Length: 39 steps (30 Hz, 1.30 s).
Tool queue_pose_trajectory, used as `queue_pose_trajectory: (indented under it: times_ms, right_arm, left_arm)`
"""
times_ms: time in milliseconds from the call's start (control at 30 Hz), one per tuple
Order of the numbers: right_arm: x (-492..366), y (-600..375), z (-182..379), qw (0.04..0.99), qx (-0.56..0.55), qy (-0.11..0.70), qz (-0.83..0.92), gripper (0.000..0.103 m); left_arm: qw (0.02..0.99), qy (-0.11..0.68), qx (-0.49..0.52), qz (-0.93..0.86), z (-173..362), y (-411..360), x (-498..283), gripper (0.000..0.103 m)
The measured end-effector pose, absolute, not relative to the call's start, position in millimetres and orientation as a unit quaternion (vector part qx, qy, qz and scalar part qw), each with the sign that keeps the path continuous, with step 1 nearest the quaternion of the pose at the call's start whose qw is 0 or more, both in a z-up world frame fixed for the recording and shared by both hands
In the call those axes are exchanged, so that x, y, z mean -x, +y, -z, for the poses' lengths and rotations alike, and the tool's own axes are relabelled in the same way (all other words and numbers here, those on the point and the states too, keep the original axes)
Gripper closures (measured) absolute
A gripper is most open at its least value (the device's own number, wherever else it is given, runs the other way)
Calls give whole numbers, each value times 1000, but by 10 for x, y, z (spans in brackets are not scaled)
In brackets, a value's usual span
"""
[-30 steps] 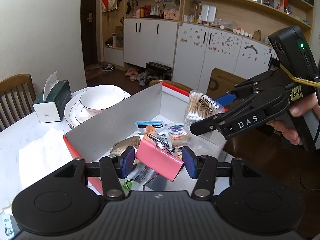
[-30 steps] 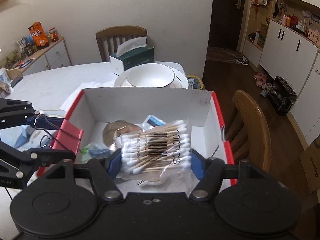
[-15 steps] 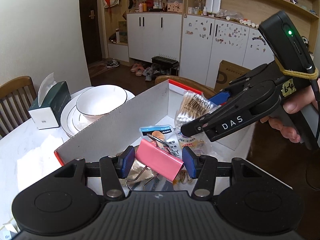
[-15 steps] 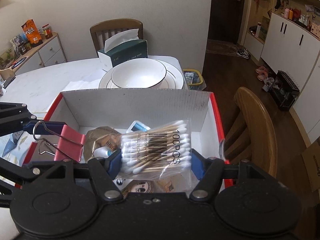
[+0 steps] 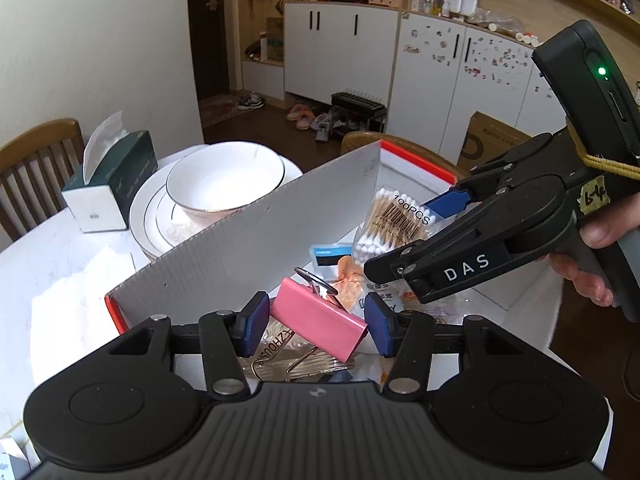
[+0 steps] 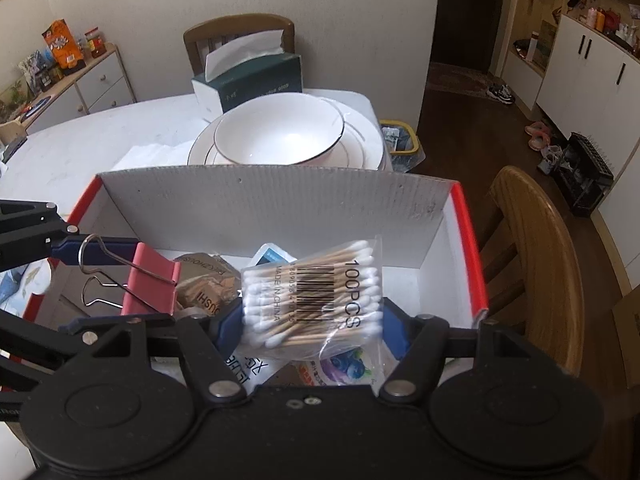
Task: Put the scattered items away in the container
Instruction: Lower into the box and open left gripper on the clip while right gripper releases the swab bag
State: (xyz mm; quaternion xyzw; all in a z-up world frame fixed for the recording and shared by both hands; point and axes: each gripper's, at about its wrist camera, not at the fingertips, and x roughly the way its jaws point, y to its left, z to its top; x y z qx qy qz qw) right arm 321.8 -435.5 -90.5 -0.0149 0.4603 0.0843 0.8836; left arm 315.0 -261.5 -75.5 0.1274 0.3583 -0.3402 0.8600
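- Left wrist view: the left gripper (image 5: 316, 322) has its blue fingers (image 5: 253, 322) set fairly narrow, clamped on a pink binder clip (image 5: 320, 322) that sits tilted between them, wire handles sticking out above and below.
- The clip hangs above the inside of an open cardboard box (image 5: 248, 248) with red outer edges; packets and wrappers already lie on the box floor under it.
- The box's tall grey wall rises just to the left of the fingers; the far red rim is beyond.
- From the right, the right gripper (image 5: 424, 236), held by a person's hand (image 5: 596, 256), reaches over the same box with a bag of cotton swabs (image 5: 396, 224), leaving only a little room between the two tools.
- On the white table (image 5: 60, 280) left of the box stand a bowl on plates (image 5: 224, 184) and a tissue box (image 5: 110, 184).

- Right wrist view: the right gripper (image 6: 312, 320) has its fingers (image 6: 228, 320) at a middling spread, pressing both sides of the bag of cotton swabs (image 6: 316, 288), which is held over the box (image 6: 272, 208) interior.
- At the left, the left gripper's fingers hold the pink binder clip (image 6: 150, 284) just inside the box's left edge, near the bag but apart from it.
- Bare white box floor shows to the right of the bag, up to the red right rim.
- A wooden chair (image 6: 532, 256) stands just beyond that rim, off the table edge.
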Motion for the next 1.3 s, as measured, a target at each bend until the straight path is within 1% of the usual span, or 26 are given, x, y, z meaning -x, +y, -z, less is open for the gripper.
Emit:
queue_pose_trajectory:
  times_ms: [267,567,700,800,933,1000,1033,1167,1233,1300]
  right_arm:
    - [-3269,-4366,1030,875,12,476,-88,35]
    - [-3289,-4403,1046,870,1,483,-94,33]
    - [-3274,-4390,1024,870,3,483,-97,28]
    - [-3255,-4382,996,873,13,478,-92,20]
    - [-3247,-4420,958,874,10,477,-89,19]
    - [-3240,-4438,930,875,6,476,-89,18]
    - [-3233,-4448,914,875,4,476,-90,18]
    - [-3178,-4471,834,878,1,469,-93,16]
    - [-3140,-4481,792,880,-1,465,-97,16]
    - [-3102,-4477,754,881,-2,462,-102,16]
  left_arm:
    - [853,377,-127,337,866,-2641,-3205,52]
    - [849,388,-131,334,906,-2703,-3247,51]
    - [849,388,-136,333,904,-2713,-3236,51]
    - [848,389,-135,334,907,-2708,-3229,51]
    - [849,389,-131,334,897,-2691,-3215,51]
    - [849,388,-129,335,889,-2680,-3202,50]
    - [849,387,-128,335,883,-2676,-3194,47]
    - [850,384,-121,340,851,-2645,-3154,45]
    - [851,380,-119,341,833,-2625,-3125,42]
    - [853,378,-116,341,815,-2601,-3098,42]
